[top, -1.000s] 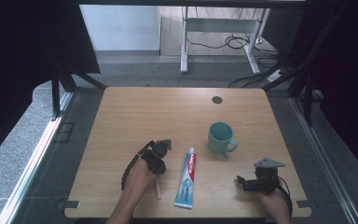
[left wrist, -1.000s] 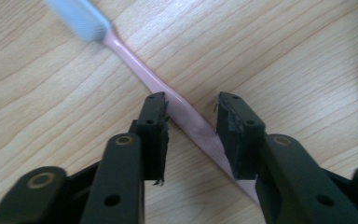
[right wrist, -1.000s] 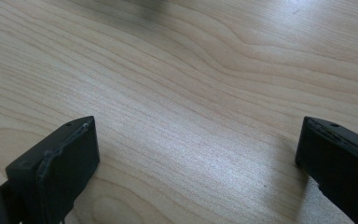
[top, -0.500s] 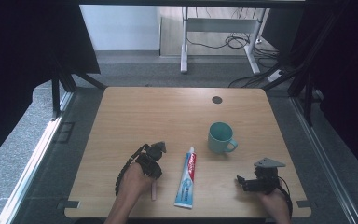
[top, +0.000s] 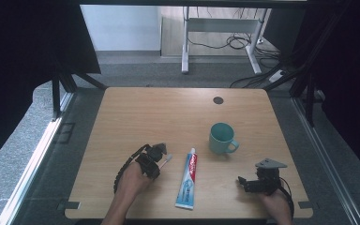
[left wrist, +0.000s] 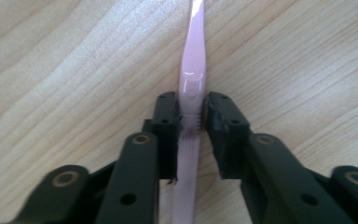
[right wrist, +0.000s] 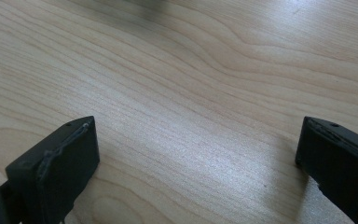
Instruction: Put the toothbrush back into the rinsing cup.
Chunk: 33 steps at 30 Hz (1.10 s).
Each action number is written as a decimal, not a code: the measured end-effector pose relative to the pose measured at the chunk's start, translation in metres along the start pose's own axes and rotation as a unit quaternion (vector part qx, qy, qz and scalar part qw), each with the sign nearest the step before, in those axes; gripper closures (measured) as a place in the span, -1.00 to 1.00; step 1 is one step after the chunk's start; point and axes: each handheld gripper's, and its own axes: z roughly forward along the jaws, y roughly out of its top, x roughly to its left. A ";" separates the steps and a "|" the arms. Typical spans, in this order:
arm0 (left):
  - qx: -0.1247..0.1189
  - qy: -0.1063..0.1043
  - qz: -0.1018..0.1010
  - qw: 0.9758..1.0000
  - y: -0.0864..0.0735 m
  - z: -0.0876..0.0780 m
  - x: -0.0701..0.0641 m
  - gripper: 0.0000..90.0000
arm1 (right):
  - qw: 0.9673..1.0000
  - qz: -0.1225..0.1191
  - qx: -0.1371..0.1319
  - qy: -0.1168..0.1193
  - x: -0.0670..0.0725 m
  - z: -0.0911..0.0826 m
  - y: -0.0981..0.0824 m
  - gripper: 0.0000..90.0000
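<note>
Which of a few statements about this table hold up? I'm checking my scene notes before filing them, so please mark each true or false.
1. The left gripper is shut on the pink toothbrush. True; its jaws have just been closing.
2. The right gripper holds the toothpaste tube. False: its jaws stand open over bare wood, and the tube lies between the two hands.
3. The teal mug stands upright. True.
4. The mug sits on the tube. False: it stands apart, beyond the tube's far end.
5. The toothbrush is inside the mug. False: it is at the left gripper.

one toothbrush (left wrist: 192,70), one toothpaste tube (top: 188,179), one mug (top: 221,138)
</note>
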 end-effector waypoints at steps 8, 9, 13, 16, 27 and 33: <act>0.009 -0.006 0.021 1.000 0.002 0.000 0.001 0.77 | 1.000 0.000 0.000 0.000 0.000 0.000 0.000 -1.00; 0.007 -0.009 0.025 1.000 0.001 0.000 0.002 0.77 | 1.000 0.000 0.000 0.000 0.000 0.000 0.000 -1.00; -0.009 -0.021 0.028 0.999 -0.002 -0.001 0.007 0.77 | 1.000 0.000 0.000 0.000 0.000 0.000 0.000 -1.00; -0.028 -0.022 0.031 0.999 -0.004 -0.006 0.009 0.77 | 1.000 0.000 0.000 0.000 0.000 0.000 0.000 -1.00; -0.116 -0.043 0.040 0.991 -0.006 -0.032 0.017 0.77 | 1.000 0.000 0.000 0.000 0.000 0.000 0.000 -1.00; -0.187 -0.045 0.046 0.980 -0.010 -0.041 0.020 0.77 | 1.000 0.000 0.000 0.000 0.000 0.000 0.000 -1.00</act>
